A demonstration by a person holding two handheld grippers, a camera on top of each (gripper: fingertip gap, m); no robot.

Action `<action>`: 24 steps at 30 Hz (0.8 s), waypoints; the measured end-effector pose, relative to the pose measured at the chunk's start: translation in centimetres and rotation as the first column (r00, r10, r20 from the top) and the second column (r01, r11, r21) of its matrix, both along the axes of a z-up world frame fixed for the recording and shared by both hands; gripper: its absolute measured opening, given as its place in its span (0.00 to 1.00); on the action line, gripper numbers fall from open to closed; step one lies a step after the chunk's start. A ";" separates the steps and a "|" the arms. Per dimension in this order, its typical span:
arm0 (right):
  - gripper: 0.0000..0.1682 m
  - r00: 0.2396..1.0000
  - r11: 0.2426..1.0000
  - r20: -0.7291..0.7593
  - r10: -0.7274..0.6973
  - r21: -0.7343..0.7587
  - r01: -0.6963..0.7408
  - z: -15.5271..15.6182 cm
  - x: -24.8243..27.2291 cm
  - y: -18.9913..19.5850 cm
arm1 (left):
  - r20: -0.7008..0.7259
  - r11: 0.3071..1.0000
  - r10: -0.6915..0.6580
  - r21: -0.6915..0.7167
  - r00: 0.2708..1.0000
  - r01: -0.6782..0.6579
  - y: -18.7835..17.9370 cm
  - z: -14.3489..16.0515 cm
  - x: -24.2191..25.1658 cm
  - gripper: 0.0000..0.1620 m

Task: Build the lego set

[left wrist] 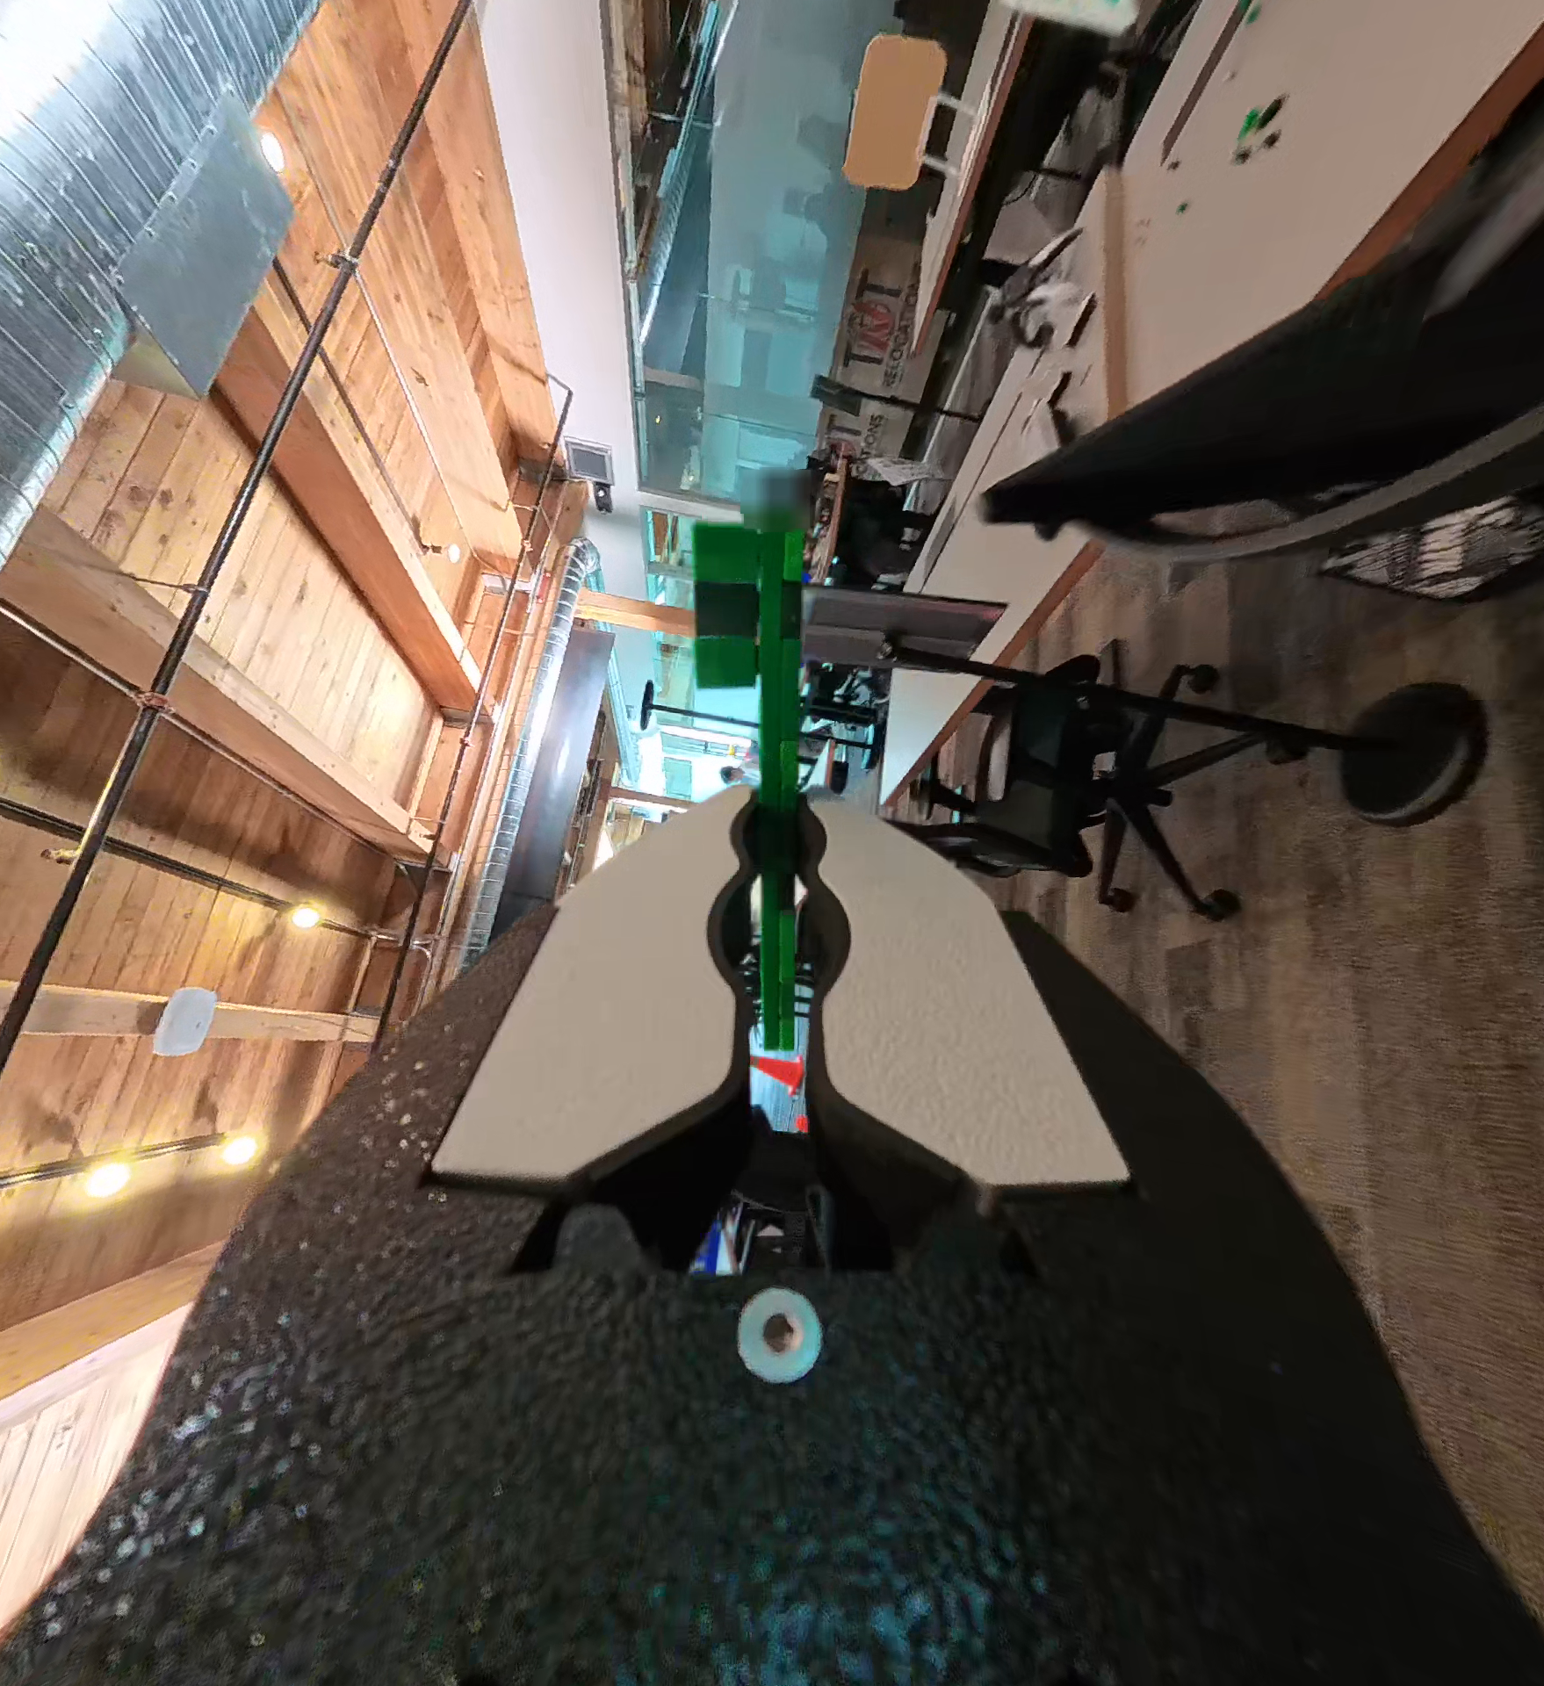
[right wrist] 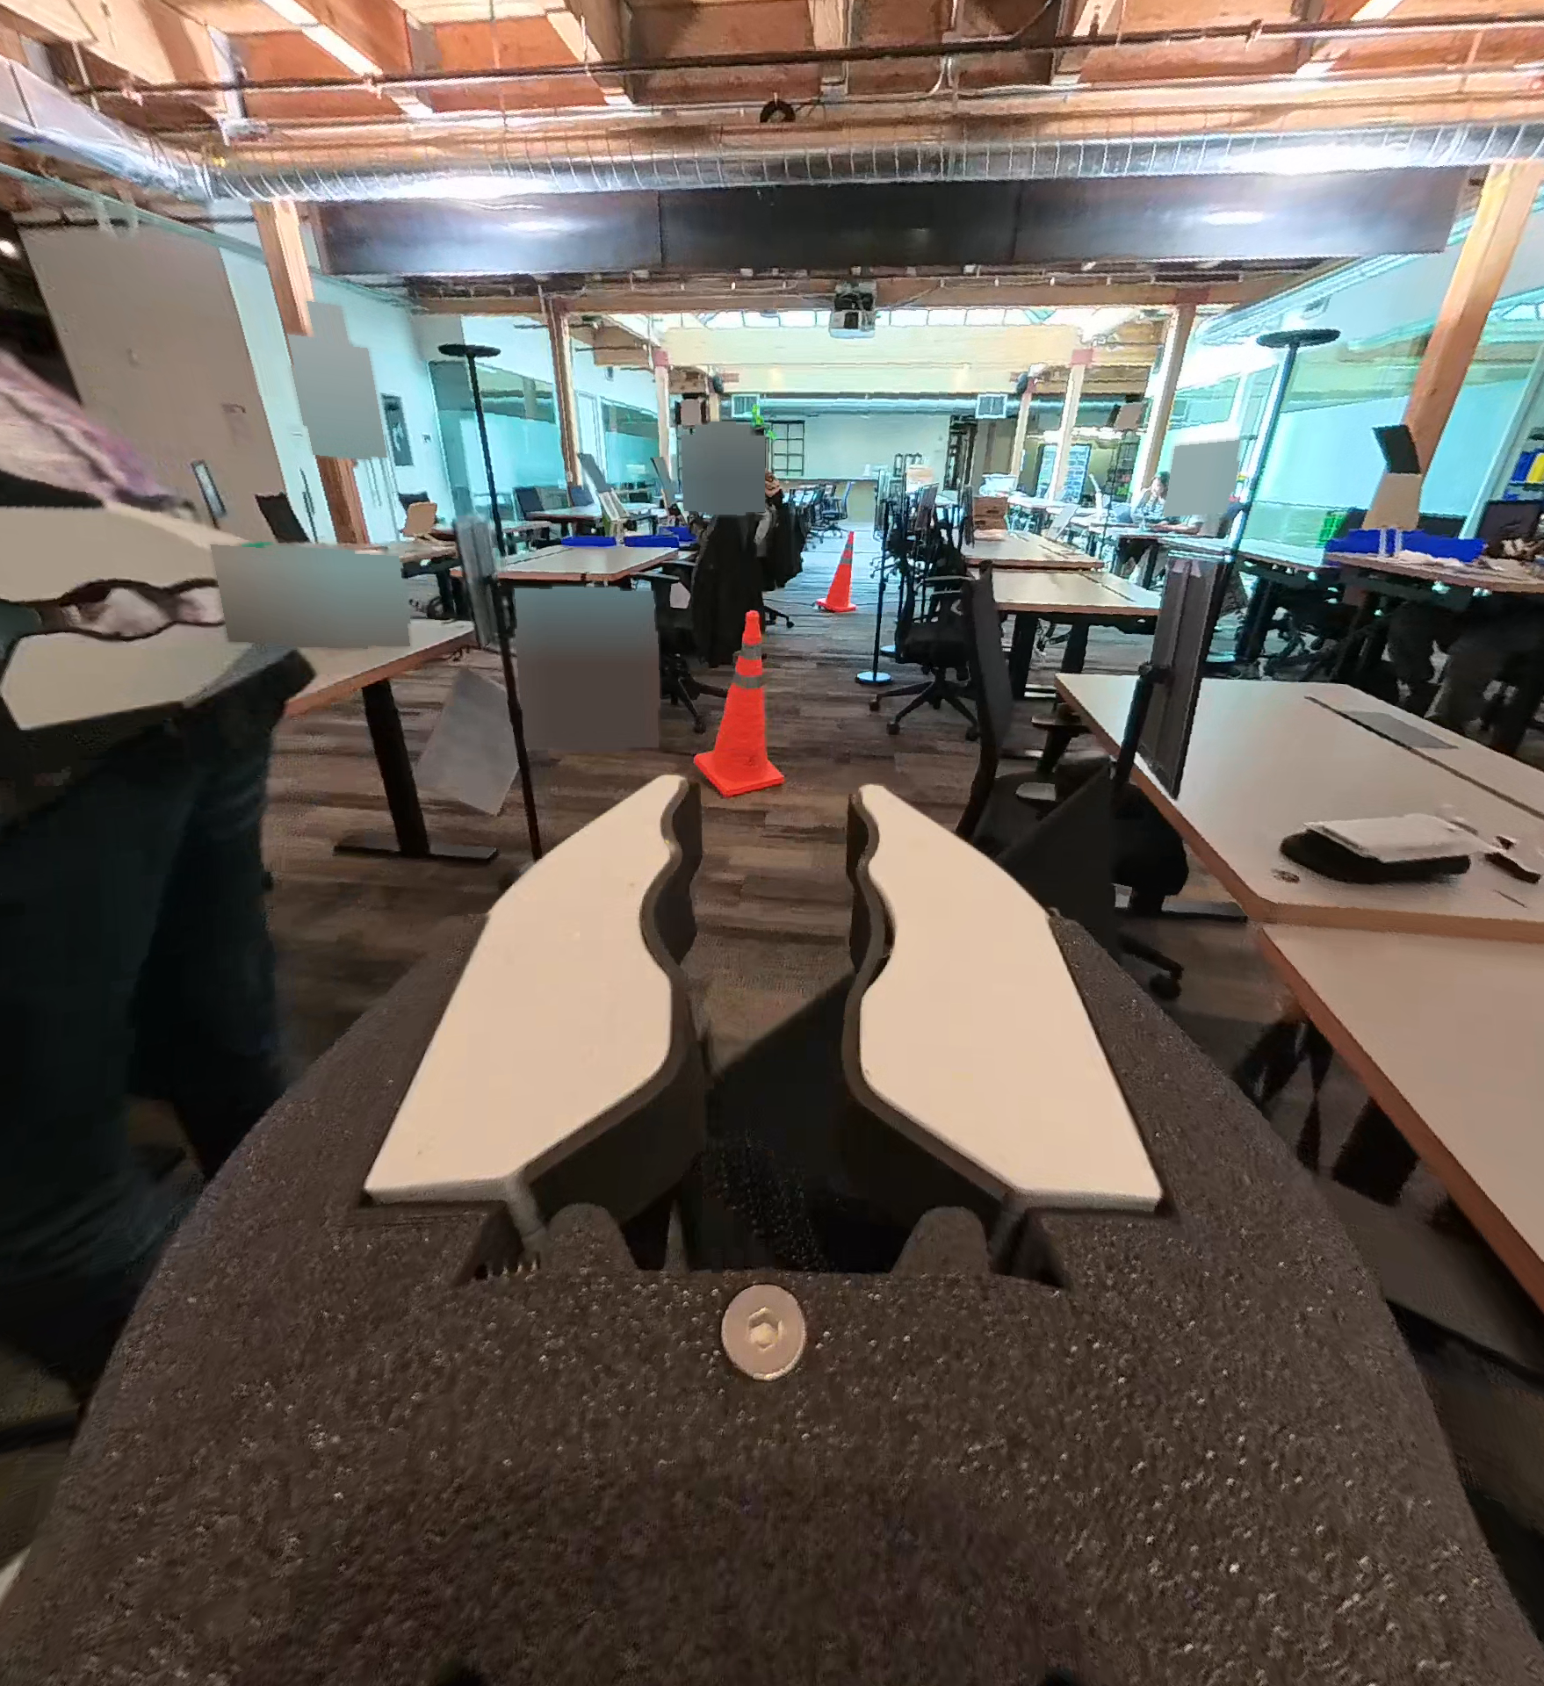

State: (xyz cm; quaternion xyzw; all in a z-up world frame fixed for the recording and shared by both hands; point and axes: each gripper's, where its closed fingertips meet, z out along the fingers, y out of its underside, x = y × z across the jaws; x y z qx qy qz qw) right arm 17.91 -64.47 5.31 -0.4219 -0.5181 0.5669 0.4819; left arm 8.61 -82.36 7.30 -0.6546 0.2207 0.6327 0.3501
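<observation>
My left gripper [left wrist: 779, 812] is shut on a green lego plate [left wrist: 779, 730], seen edge-on and sticking out past the fingertips, held up in the air with the view rolled sideways. Green and dark bricks [left wrist: 727, 607] are fixed on the plate's far end. My right gripper [right wrist: 773, 803] is open and empty, held level above the floor. The left gripper also shows at the left edge of the right wrist view [right wrist: 212, 607], its tip covered by a blur patch. Small green pieces [left wrist: 1256, 128] lie on a white table [left wrist: 1352, 109] at the upper right of the left wrist view.
White desks stand at the right [right wrist: 1407, 912] with a dark pouch [right wrist: 1371, 853] on one. Orange cones [right wrist: 744, 721] stand in the aisle ahead. Office chairs [right wrist: 942, 629] and a lamp pole [right wrist: 504, 584] are around. A person's dark trouser leg [right wrist: 93, 958] is at the left. Some 20 centimetres of space lies between my two pairs of fingers.
</observation>
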 end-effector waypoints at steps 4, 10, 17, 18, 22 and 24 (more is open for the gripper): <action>0.18 0.999 0.996 0.039 0.024 -0.086 -0.020 -0.8 -9.1 2.5 | 0.034 1.000 -0.011 -0.006 0.999 0.011 2.1 0.9 -9.4 0.03; 0.18 0.998 0.991 0.023 -0.056 -0.121 0.059 -0.4 -20.5 5.7 | 0.051 0.998 -0.068 -0.012 0.996 0.069 5.2 0.2 -21.2 0.03; 0.16 0.990 0.955 0.055 -0.128 -0.263 0.138 -2.0 -29.3 7.4 | 0.012 0.973 -0.228 -0.037 0.974 0.228 9.6 -1.1 -36.5 0.03; 0.16 0.980 0.955 0.075 -0.182 -0.226 0.194 -2.2 -29.5 7.6 | 0.019 0.966 -0.256 -0.042 0.966 0.257 10.3 -1.1 -38.5 0.03; 0.16 0.883 0.909 0.235 -0.407 0.005 0.418 -3.3 -31.8 10.9 | 0.045 0.912 -0.405 -0.051 0.913 0.407 13.6 -1.1 -44.0 0.03; 0.16 0.851 0.879 0.254 -0.459 -0.008 0.477 -2.9 -33.4 12.6 | 0.057 0.883 -0.463 -0.059 0.884 0.466 15.9 -1.6 -46.1 0.03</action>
